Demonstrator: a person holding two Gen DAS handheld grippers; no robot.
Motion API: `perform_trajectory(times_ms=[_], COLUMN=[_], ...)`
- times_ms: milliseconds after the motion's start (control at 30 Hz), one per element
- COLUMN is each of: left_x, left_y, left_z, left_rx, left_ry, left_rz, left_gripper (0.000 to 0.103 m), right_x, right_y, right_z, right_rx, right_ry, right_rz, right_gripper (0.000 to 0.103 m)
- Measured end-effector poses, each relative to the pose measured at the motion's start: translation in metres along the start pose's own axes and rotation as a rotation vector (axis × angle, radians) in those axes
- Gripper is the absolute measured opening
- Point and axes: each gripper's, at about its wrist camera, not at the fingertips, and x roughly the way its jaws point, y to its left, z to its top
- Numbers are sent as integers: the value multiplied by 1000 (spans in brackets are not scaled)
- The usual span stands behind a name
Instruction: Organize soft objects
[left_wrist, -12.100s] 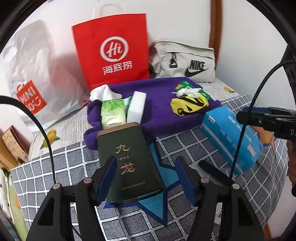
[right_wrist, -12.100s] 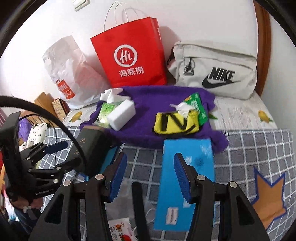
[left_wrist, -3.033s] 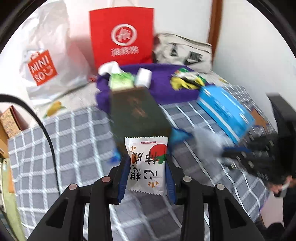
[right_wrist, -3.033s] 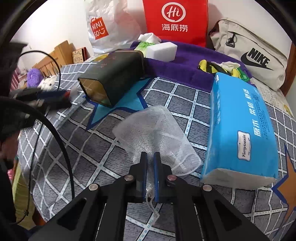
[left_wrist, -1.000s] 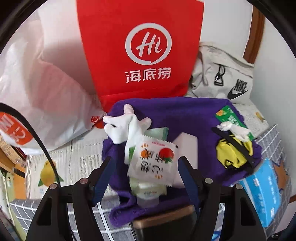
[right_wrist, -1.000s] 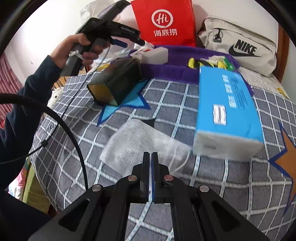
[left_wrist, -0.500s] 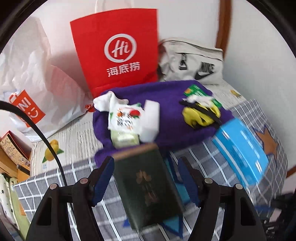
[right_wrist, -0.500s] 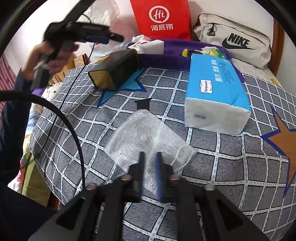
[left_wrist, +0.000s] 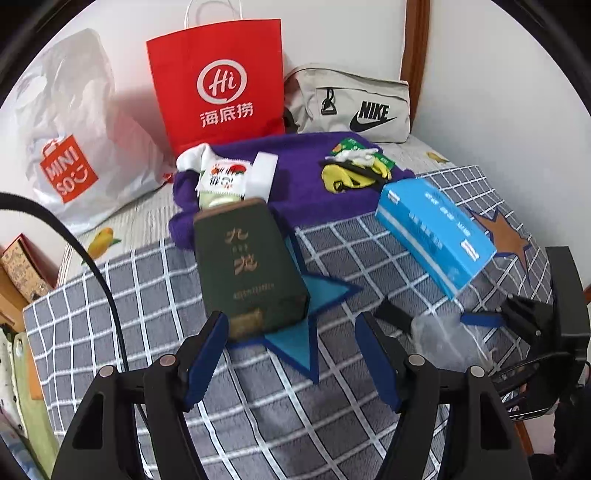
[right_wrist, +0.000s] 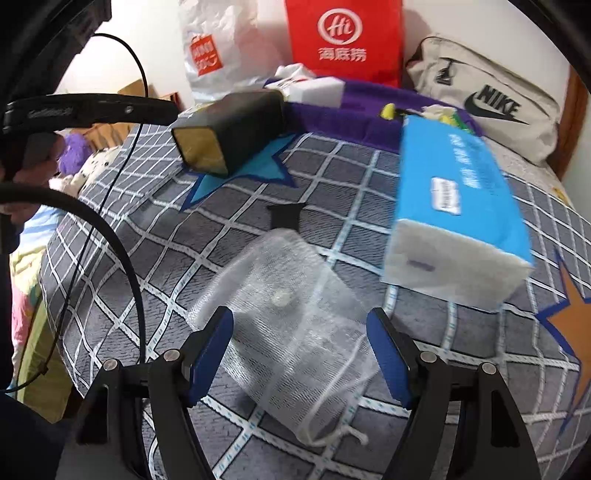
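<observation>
A white mesh drawstring bag (right_wrist: 291, 325) lies on the grey checked bedspread (right_wrist: 140, 266), its lower part between the fingers of my open, empty right gripper (right_wrist: 299, 347); it also shows in the left wrist view (left_wrist: 447, 339). My left gripper (left_wrist: 288, 350) is open and empty, just in front of a dark green box (left_wrist: 245, 262). A purple towel (left_wrist: 306, 184) behind the box carries a white snack packet (left_wrist: 223, 177), a white sponge block (left_wrist: 261, 173), a white sock (left_wrist: 190, 160) and a yellow pouch (left_wrist: 343, 175). A blue tissue pack (left_wrist: 434, 229) lies to the right.
A red paper bag (left_wrist: 218, 81), a white Miniso plastic bag (left_wrist: 70, 129) and a grey Nike bag (left_wrist: 351, 103) stand against the wall behind the towel. A small black strap piece (right_wrist: 284, 216) lies beyond the mesh bag. The bed's left edge drops to cartons (left_wrist: 18, 266).
My left gripper let go of the snack packet on the towel and drew back behind the green box. My right gripper opened and released the mesh bag.
</observation>
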Motion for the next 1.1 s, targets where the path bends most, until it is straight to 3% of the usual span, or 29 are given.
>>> perform_trajectory(times_ms=[67,133,200,267,367,800,1000,1100], left_x=[0,1,3,7,14,62,85,88], left_y=[-1,-2,-5,-11,-22,-81,-108,-120], left_z=[-6,-16,-22,-28,-33,-25,-16,-18], left_rx=[-17,-41,-55,-73,-77,-89,-61,4], left_ry=[4,13,23,31,45,125,155,149], left_rz=[3,-9,-23,-36,-61,-139,-72,-8], left_gripper=[69,69,69,69,69,69,69,70], right_x=[0,-1,-6,-11,-15,-56,-67,-71], right_y=[8,12,11,6,1,-19,-42,-50], right_z=[-4,-8,-13,-17,-23,-35,-44,-47], right_rx=[-58,-82,-66,-51,-34,31,74,96], right_ry=[-14,-9,-8,-1,-8,-67,-60,-67], right_rz=[-13,-31,-10,-5,17,-33,-78,-85], right_gripper=[71,58,32,13,5,2,2,2])
